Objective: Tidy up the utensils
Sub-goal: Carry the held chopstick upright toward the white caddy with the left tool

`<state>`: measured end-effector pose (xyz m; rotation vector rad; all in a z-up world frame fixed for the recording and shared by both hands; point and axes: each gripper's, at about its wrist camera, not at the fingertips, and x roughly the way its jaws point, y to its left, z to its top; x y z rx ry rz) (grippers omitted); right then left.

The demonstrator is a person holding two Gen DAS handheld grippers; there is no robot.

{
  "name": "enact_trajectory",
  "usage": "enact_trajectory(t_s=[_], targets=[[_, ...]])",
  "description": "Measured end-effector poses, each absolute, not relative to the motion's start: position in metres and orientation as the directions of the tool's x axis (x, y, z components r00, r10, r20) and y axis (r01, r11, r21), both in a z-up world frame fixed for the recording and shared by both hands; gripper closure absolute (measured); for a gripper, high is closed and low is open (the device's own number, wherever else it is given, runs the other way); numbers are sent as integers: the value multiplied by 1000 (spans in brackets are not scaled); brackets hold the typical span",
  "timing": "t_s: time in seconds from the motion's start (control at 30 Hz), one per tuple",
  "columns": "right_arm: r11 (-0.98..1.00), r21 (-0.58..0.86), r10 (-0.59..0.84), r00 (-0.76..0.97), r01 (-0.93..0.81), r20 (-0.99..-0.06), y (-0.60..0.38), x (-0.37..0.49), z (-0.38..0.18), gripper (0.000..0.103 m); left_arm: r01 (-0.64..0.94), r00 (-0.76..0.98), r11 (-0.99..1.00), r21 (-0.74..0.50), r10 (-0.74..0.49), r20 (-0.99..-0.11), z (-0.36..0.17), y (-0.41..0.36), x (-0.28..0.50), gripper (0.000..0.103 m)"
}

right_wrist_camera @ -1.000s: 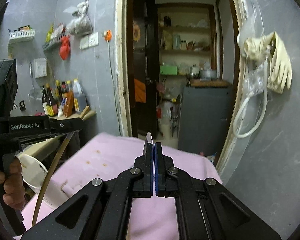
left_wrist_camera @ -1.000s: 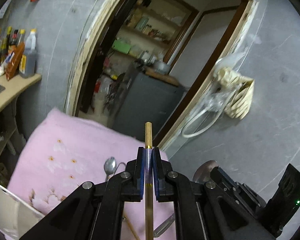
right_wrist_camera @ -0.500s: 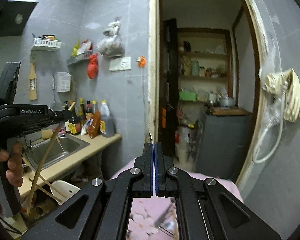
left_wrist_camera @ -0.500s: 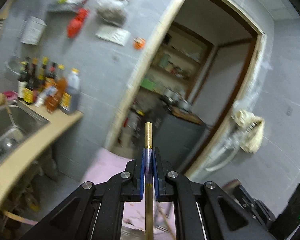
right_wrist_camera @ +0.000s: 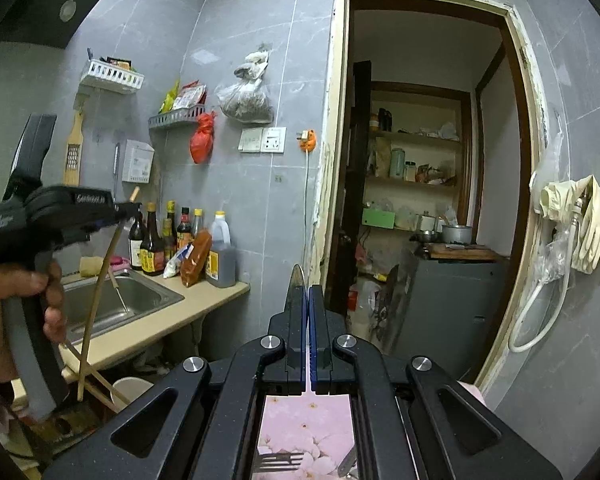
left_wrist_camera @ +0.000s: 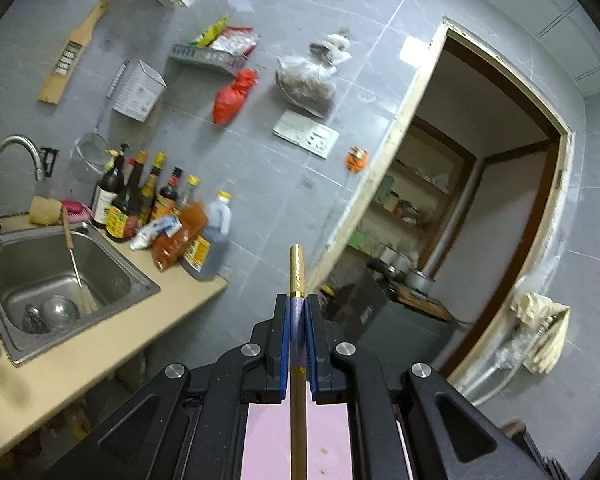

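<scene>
Left gripper (left_wrist_camera: 298, 344) fingers clamped on long brass-tipped wooden chopstick (left_wrist_camera: 299, 268), pointed 12 o'clock for carrying. Right gripper (right_wrist_camera: 308, 336) fingers pinched on thin metal utensil handle (right_wrist_camera: 297, 280); fork (right_wrist_camera: 280, 460) left on pink floral cloth (right_wrist_camera: 308, 424).

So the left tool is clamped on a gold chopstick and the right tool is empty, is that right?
Not quite. The left tool is clamped on the gold chopstick, but the right tool is not empty: the right wrist view shows it shut on a thin metal utensil whose tip pokes out past its fingers.
</scene>
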<state>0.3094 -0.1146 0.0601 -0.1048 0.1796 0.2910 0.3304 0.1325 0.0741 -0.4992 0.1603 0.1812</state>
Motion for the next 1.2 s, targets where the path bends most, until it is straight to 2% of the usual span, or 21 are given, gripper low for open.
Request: enact_trajectory(t_s=[0.3,0.73,1.07,1.2], targets=[[958,-67,257,940,-278,-224,-116,315,42,101,-204,977,864,-460,152,-147,76,135,337,96],[957,-77,259,943,-280,-208,-110,323,37,101,-206,979,881,-426,185,-90,99,144,326,96],[945,-136,261,936,-298,-234,-95,316,23,101,-252,966,855,-454,252,-62,76,157,323,96],[944,-143,258,936,-296,-239,-95,313,18,102,-265,958,856,-445,285,-23,64,151,316,96]])
